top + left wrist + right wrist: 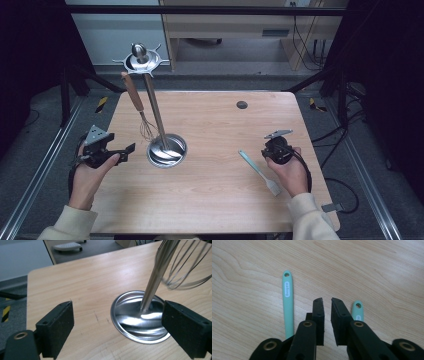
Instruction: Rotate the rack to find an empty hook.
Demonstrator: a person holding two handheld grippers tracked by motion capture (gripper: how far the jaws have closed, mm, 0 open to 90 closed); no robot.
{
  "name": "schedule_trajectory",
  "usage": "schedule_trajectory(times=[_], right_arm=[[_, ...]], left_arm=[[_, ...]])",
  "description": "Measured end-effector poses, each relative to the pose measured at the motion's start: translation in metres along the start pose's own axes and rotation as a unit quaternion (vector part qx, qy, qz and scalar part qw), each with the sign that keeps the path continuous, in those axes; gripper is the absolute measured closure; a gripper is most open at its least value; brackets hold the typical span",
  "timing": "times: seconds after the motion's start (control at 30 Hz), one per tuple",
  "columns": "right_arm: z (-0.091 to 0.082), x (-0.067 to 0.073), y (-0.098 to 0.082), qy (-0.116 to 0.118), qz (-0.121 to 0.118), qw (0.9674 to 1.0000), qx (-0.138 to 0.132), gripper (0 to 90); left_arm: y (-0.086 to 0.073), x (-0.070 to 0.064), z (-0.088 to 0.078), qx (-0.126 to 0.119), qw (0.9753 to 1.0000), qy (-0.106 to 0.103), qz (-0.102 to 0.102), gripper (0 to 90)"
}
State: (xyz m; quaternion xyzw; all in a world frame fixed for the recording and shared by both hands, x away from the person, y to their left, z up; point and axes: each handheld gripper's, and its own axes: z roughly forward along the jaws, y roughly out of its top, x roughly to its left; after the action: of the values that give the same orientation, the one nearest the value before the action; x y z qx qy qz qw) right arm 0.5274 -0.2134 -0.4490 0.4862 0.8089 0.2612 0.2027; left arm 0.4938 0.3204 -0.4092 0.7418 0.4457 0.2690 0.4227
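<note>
Your left gripper sits low at the left side of the wooden surface, released, jaws spread wide with nothing between them. In the left gripper view it faces the round steel base of the utensil stand, just beside it but not touching.

The stand is left of centre. Its pole rises tilted-looking from the dished base to a spoked top ring. A whisk with a wooden handle hangs from that ring, wire head down, close alongside the pole and above the base. The wires show blurred at the upper right of the left gripper view.

Your right gripper is at the right side of the surface, pointed down at the wood. Jaws are nearly closed, a narrow slit left between them, nothing in it.

In the right gripper view two mint-green handles lie flat: a longer one left of the jaws, a shorter end just right of them, partly hidden. In the high view one pale utensil lies just left of your right hand; a second I cannot make out there.

A small dark round spot sits near the far edge.
</note>
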Motion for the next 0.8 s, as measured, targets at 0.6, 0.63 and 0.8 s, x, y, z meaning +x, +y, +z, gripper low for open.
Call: schedule_trajectory(times=[0.6, 0.63, 0.8], right_arm=[[0.016, -0.019, -0.008, -0.017, 0.01, 0.9996, 0.021, 90.0], [0.018, -0.02, -0.008, -0.016, 0.01, 0.9995, 0.024, 90.0], [0.025, -0.022, -0.012, -0.013, 0.016, 0.9992, 0.035, 90.0]], left_arm=[[-0.032, 0.0, 0.023, 0.047, 0.9989, -0.001, 0.008, 7.2], [-0.032, -0.001, 0.023, 0.049, 0.9988, -0.001, 0.008, 7.2], [-0.032, 0.0, 0.023, 0.049, 0.9988, -0.001, 0.009, 7.2]])
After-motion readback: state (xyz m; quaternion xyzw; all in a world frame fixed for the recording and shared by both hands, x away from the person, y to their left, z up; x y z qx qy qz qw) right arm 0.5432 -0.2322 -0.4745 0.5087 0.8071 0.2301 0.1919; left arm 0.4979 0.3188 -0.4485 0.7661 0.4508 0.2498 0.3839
